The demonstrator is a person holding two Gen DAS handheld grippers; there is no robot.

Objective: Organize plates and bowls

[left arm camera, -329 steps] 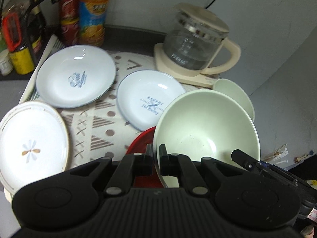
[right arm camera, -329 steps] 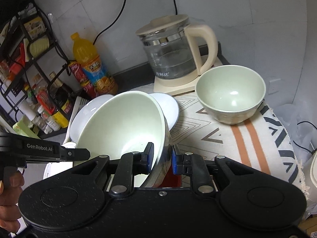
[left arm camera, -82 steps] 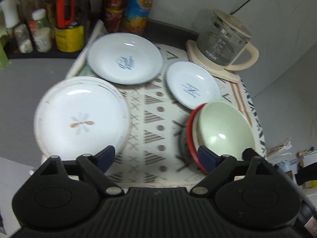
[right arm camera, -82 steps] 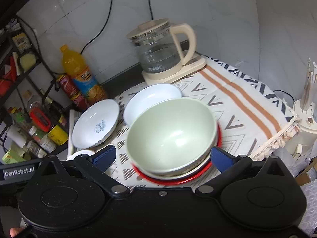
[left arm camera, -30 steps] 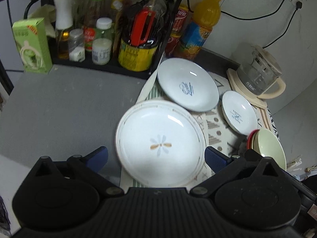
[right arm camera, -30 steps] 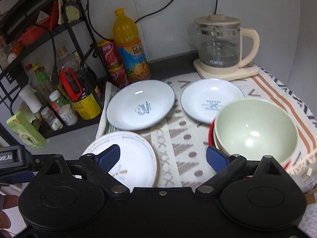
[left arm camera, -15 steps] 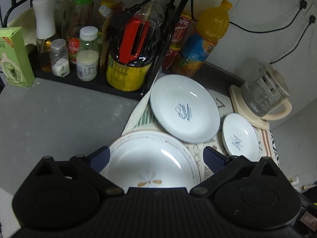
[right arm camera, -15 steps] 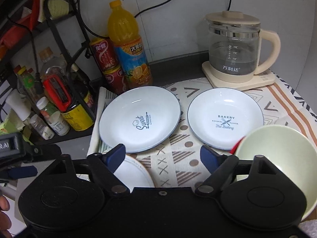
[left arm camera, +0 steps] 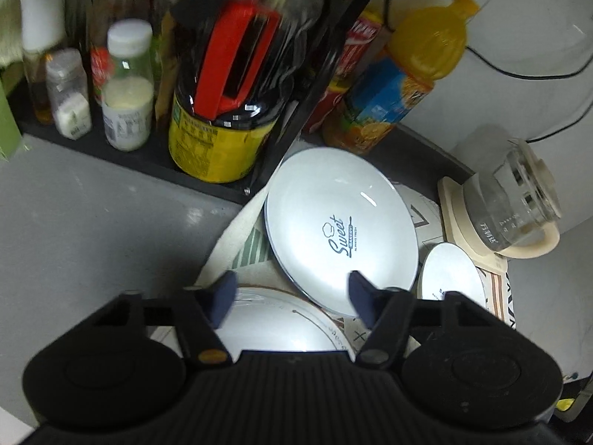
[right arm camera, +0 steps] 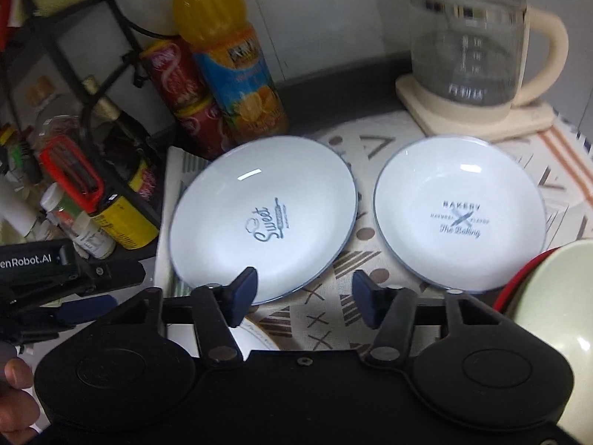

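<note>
Both grippers, left [left arm camera: 289, 298] and right [right arm camera: 304, 296], have closed in on the Sweet plate [right arm camera: 263, 215], jaws wide, empty; its rim, seemingly overlapping the flower plate [left arm camera: 274, 320], could scrape.

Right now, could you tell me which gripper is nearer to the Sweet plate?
Roughly level, perhaps the right. The right gripper is open at the Sweet plate near rim; the left gripper is open over its left near edge.
</note>
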